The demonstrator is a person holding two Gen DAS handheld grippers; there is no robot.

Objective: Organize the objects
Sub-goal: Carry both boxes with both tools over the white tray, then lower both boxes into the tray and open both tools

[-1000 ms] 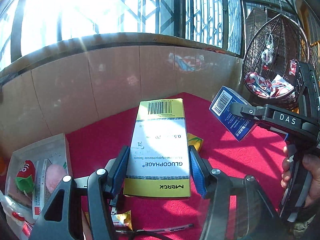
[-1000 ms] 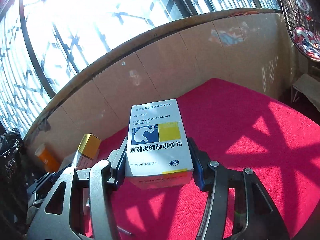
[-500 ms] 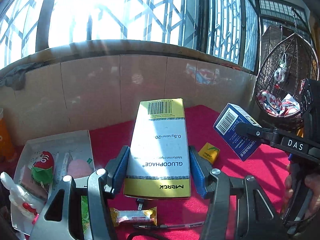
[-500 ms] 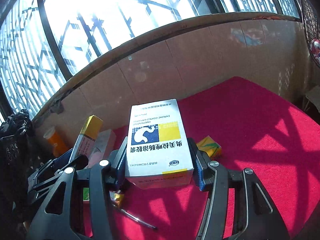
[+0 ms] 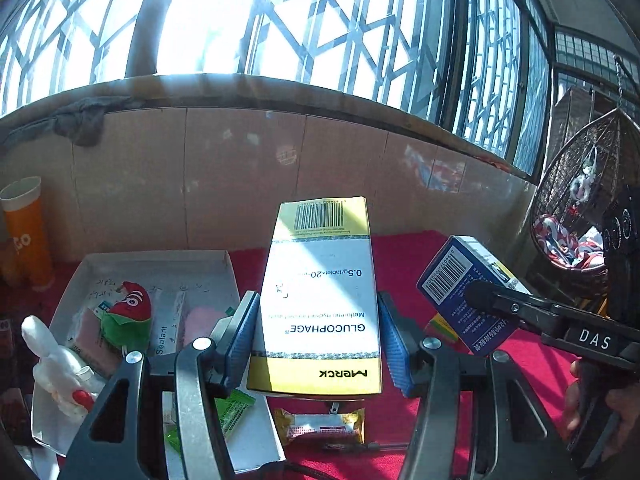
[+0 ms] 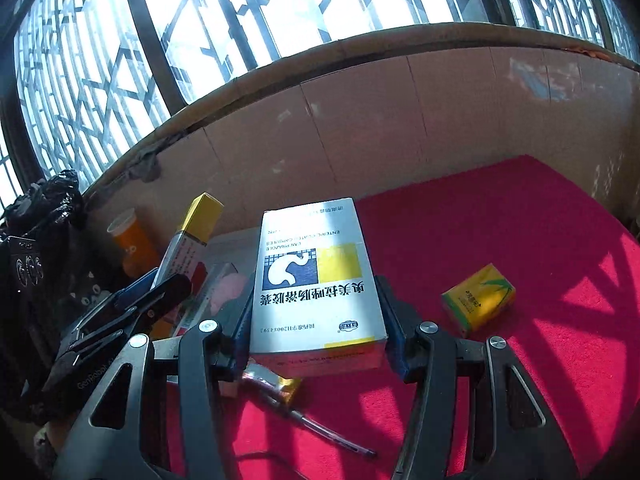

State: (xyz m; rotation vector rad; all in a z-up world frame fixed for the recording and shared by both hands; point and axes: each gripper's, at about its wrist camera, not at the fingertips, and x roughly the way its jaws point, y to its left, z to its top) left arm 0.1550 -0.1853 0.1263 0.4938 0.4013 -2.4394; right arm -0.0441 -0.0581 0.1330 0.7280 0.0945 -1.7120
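Observation:
My left gripper [image 5: 316,336] is shut on a yellow-and-white Glucophage box [image 5: 320,296], held above the red cloth. The blue pads [image 5: 390,344] press both long sides. In the right wrist view my right gripper [image 6: 316,332] is shut on a white omeprazole box [image 6: 312,284] with a blue and yellow panel. That same box [image 5: 460,284] shows its blue barcode side at the right of the left wrist view. The Glucophage box [image 6: 192,240] appears edge-on at the left of the right wrist view. A white tray [image 5: 160,260] holding several items lies lower left.
An orange tube [image 5: 26,236] stands left of the tray by the tiled wall [image 5: 240,176]. A snack bar [image 5: 324,426] and a pen [image 6: 328,428] lie on the red cloth [image 6: 520,240]. A small yellow-green pack [image 6: 478,298] lies to the right. A hanging wicker chair [image 5: 576,208] is far right.
Both grippers swung left with their boxes still held. The white tray and orange tube came further into view; the hanging chair slid toward the right edge.

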